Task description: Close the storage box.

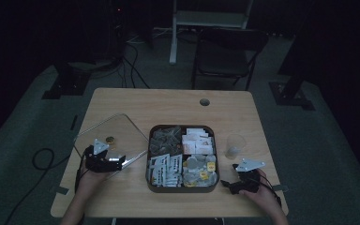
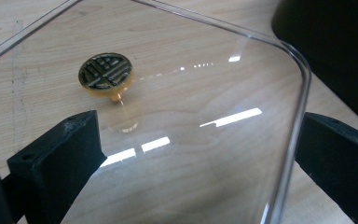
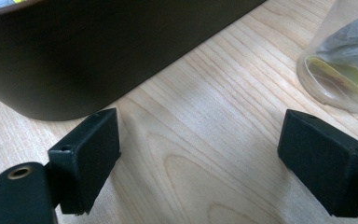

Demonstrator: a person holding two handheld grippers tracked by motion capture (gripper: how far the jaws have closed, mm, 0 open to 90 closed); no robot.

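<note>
The left gripper (image 2: 196,154) is hovering with jaws apart over the clear lid (image 1: 107,136) — lying flat, left of the compartment box (image 1: 183,187), its corner edge between them. The right gripper (image 3: 198,154) is waiting spread wide over bare wood beside the box — plastic cup (image 3: 342,65) near.

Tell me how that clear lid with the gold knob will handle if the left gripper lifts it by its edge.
The clear lid looks rigid, so it should probably stay flat rather than sag. Its glossy surface throws sharp reflections, so it may slip between the left gripper jaws, which stand open astride its rim. Held at one edge, it would likely droop toward the gold knob.
</note>
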